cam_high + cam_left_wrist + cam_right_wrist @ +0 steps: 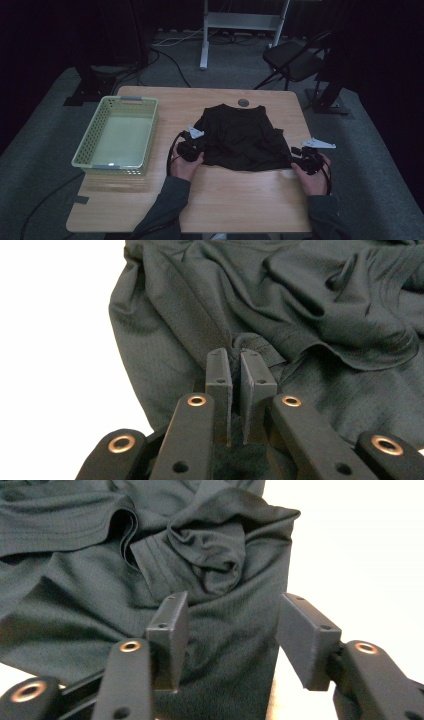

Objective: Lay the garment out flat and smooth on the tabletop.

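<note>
A black shirt [239, 136] lies crumpled on the wooden table [235, 192], its folds spreading across the left gripper view [280, 305] and the right gripper view [100, 570]. My left gripper [191, 146] sits at the shirt's left edge, its jaws [236, 367] shut on a pinch of the shirt's hem. At the shirt's lower right corner my right gripper [305, 156] stands open; its jaws [230, 617] straddle the cloth's edge without clamping it. A hand holds each gripper from the near side.
A pale green perforated basket [82, 150] stands on the table's left part. A small round grommet [243, 102] sits at the table's far edge. Beyond the table are a folding chair [295, 60] and a white stand [205, 35] on grey carpet.
</note>
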### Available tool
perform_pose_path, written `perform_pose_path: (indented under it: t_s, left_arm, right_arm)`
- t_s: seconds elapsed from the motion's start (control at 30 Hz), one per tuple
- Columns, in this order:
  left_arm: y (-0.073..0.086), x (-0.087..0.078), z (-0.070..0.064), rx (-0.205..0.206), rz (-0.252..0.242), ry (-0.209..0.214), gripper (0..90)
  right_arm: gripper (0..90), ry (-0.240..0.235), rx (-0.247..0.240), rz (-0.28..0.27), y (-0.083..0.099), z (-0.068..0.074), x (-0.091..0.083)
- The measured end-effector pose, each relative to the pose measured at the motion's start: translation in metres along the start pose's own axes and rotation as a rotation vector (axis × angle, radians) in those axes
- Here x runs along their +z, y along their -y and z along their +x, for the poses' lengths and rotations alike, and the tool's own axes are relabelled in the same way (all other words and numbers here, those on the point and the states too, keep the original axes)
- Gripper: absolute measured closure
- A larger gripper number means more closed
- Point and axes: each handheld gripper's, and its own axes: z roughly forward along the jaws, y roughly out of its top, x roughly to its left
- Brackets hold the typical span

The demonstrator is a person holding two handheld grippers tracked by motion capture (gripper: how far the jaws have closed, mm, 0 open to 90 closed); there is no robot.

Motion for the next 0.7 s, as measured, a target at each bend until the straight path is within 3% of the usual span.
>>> perform_pose_path:
  t_s: [0.3,0.7]
  left_arm:
    - [0.005,0.006,0.003,-0.007,0.021,-0.001,84.9]
    - [0.007,0.005,0.002,-0.007,0.015,0.000,84.5]
  right_arm:
    - [61.1,-0.021,-0.020,0.008,-0.017,0.005,0.005]
    - [62.6,-0.010,-0.076,0.026,-0.035,0.020,0.026]
